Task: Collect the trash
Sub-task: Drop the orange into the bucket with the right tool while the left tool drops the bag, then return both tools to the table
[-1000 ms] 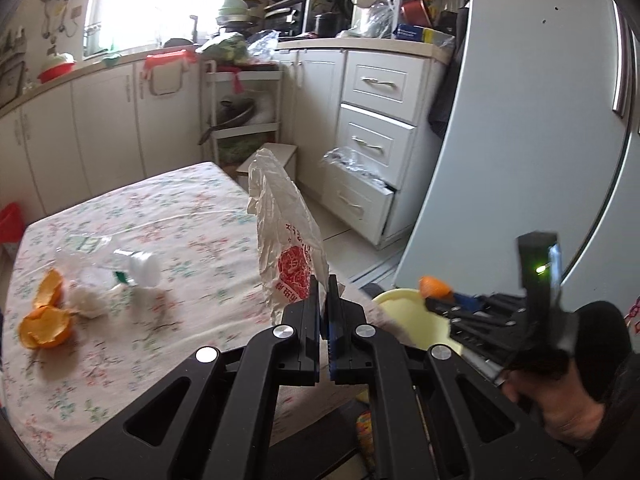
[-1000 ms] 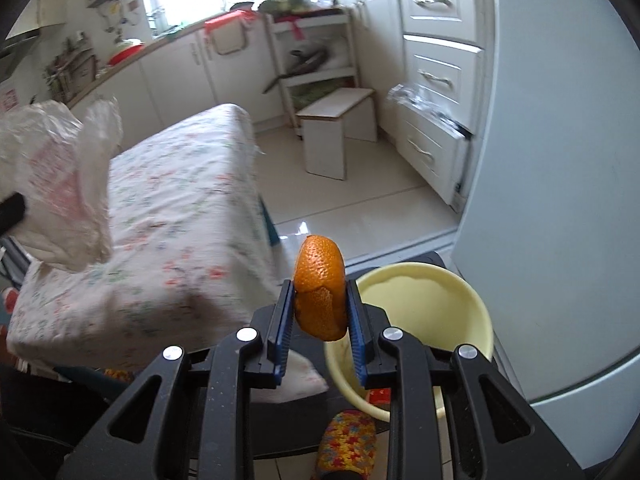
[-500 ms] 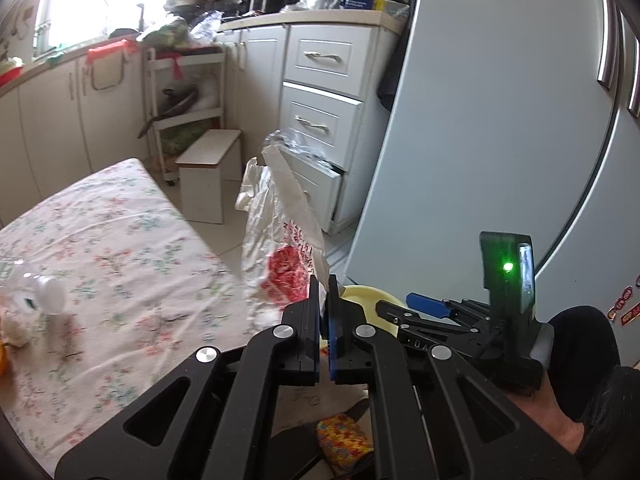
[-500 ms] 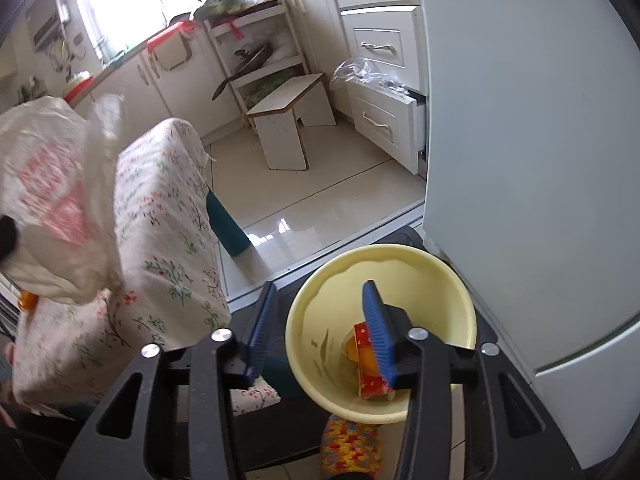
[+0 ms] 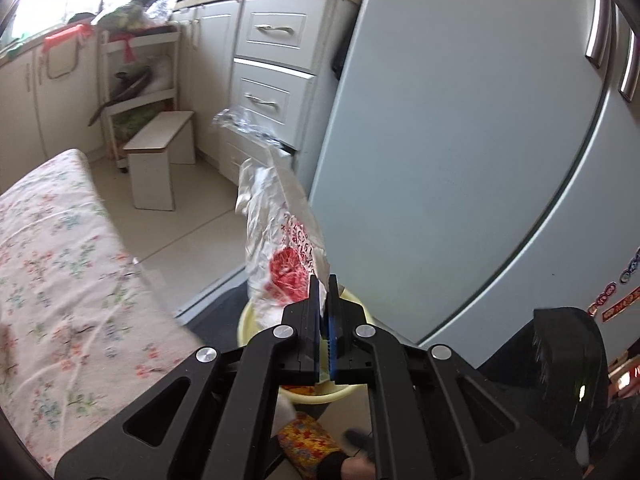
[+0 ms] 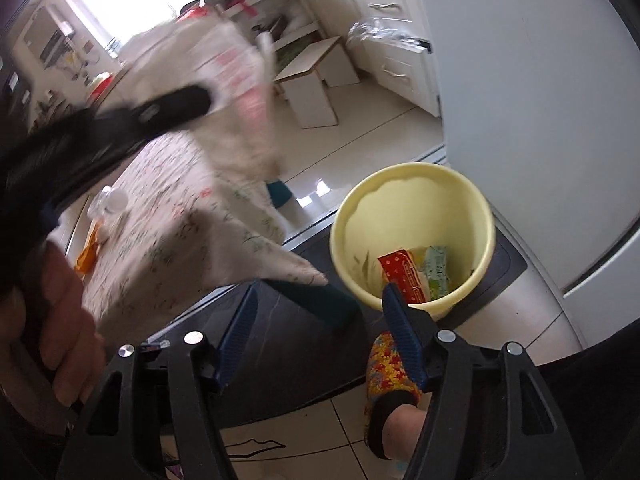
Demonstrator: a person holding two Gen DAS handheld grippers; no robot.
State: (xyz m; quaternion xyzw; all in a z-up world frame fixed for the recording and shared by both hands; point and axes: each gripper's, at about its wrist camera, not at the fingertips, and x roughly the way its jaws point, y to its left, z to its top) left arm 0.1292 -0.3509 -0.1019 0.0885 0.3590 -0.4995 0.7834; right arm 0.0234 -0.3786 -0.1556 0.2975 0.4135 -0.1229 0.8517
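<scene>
My left gripper (image 5: pixel 324 292) is shut on a white plastic bag (image 5: pixel 280 236) with red print and holds it just above the yellow bin (image 5: pixel 248 324) on the floor. The right wrist view shows the bag (image 6: pixel 236 92), blurred, left of the bin (image 6: pixel 412 184). The bin holds wrappers, one red (image 6: pixel 400 276). My right gripper (image 6: pixel 320 304) is open and empty, low beside the bin's near left rim. Orange peel (image 6: pixel 86 256) and a clear plastic bottle (image 6: pixel 112 200) lie on the flowered table (image 6: pixel 168 248).
The fridge (image 5: pixel 460 140) stands right behind the bin. A dark mat (image 6: pixel 508 260) lies under the bin. A white step stool (image 5: pixel 160 160) and drawers (image 5: pixel 268 80) are further back. A foot in a patterned slipper (image 6: pixel 390 376) is near my right gripper.
My right gripper opened and dropped the orange peel into the bin, then drew back left. My left gripper carried the bag from the table to over the bin.
</scene>
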